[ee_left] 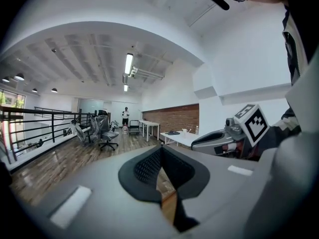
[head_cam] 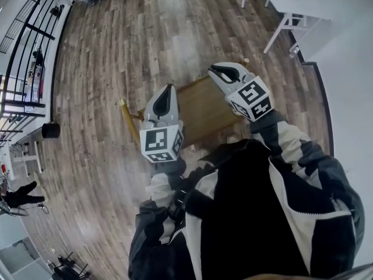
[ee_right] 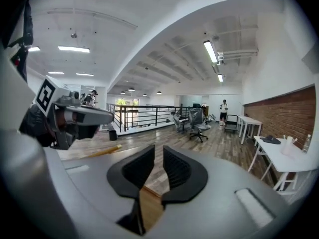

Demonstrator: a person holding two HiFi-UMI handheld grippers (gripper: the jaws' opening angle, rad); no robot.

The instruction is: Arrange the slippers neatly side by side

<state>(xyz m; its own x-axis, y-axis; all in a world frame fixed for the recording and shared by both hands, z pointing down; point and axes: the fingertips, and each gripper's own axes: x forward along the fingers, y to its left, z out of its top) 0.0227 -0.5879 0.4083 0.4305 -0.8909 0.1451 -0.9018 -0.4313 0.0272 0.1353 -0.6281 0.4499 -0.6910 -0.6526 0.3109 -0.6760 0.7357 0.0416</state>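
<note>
Slippers show in no view, so their place cannot be told. Above a wooden tabletop (head_cam: pixel 201 112), the left gripper (head_cam: pixel 169 90) has its jaws pressed together on nothing. The right gripper (head_cam: pixel 217 70) beside it keeps a narrow, empty gap.

**Wood underfoot, matt plastic in hand**

Here's the floor (head_cam: pixel 116 51): grey-brown wood planks with a soft sheen, running out toward twelve o'clock. Under the tools sits a tabletop (head_cam: pixel 201 112) in warm, smooth wood. The left gripper (head_cam: pixel 169 91) and right gripper (head_cam: pixel 215 70) wear matt grey plastic shells, and their black pads (ee_right: pixel 178 171) show fine ribbing. At six o'clock is a jacket (head_cam: pixel 245 214) of black and cream cloth. In the right gripper view there's a rough red brick wall (ee_right: pixel 284 113) at three o'clock and a black metal railing (ee_right: pixel 134 116) at ten.
</note>
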